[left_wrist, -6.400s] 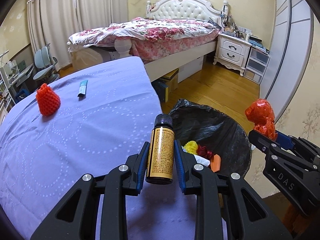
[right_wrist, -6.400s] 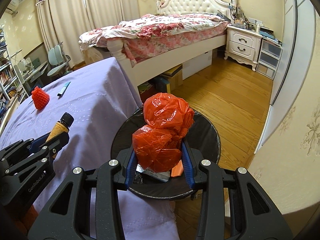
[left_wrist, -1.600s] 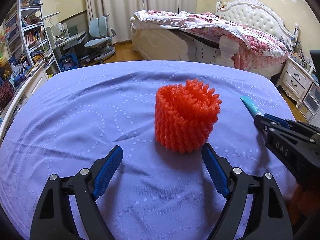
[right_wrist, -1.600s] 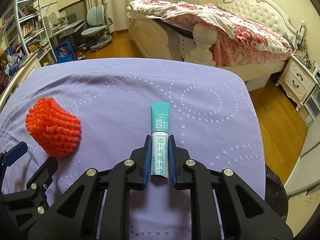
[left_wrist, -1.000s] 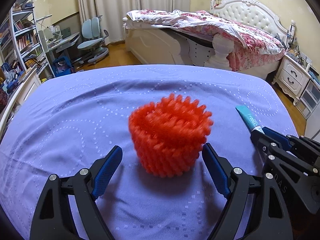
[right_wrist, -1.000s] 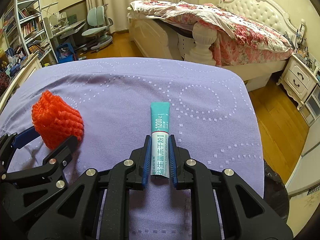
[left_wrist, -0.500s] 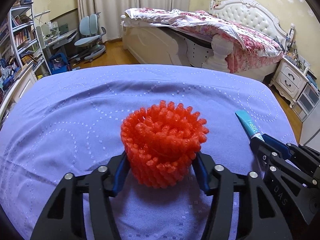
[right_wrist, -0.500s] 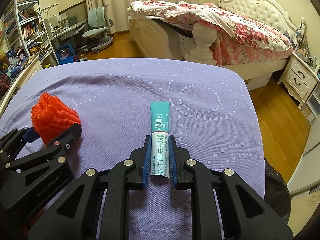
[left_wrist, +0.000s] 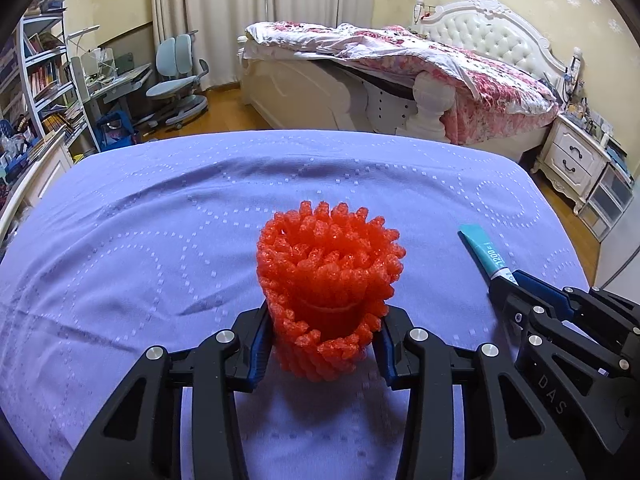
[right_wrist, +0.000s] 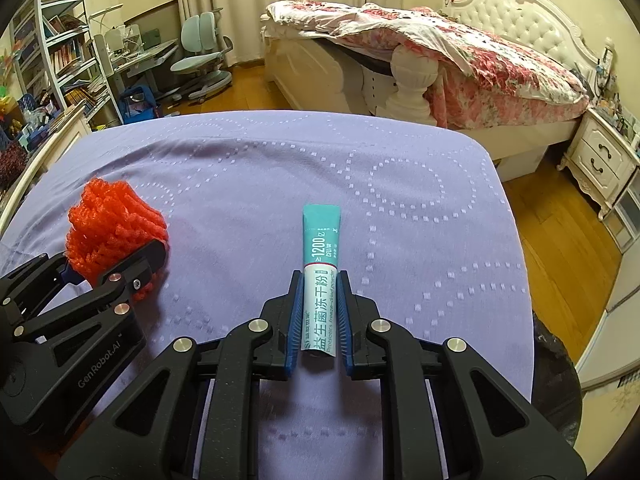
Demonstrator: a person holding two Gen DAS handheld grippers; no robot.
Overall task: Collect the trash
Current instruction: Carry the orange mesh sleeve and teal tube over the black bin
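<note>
Both pickups are in hand. The left gripper [left_wrist: 322, 344] has its fingers pressed against the sides of the red foam net [left_wrist: 330, 288], which sits on the purple worktop [left_wrist: 160, 232] at the view's centre. The right gripper [right_wrist: 318, 320] has its fingers narrow, clamped on the teal powder sachet [right_wrist: 320, 272], whose far end points to 12 o'clock. The black bin [right_wrist: 556, 376] shows at 4 o'clock in the right view. Next, I judge, both pieces want lifting and carrying over that bin; the soft net may squash or slip.
</note>
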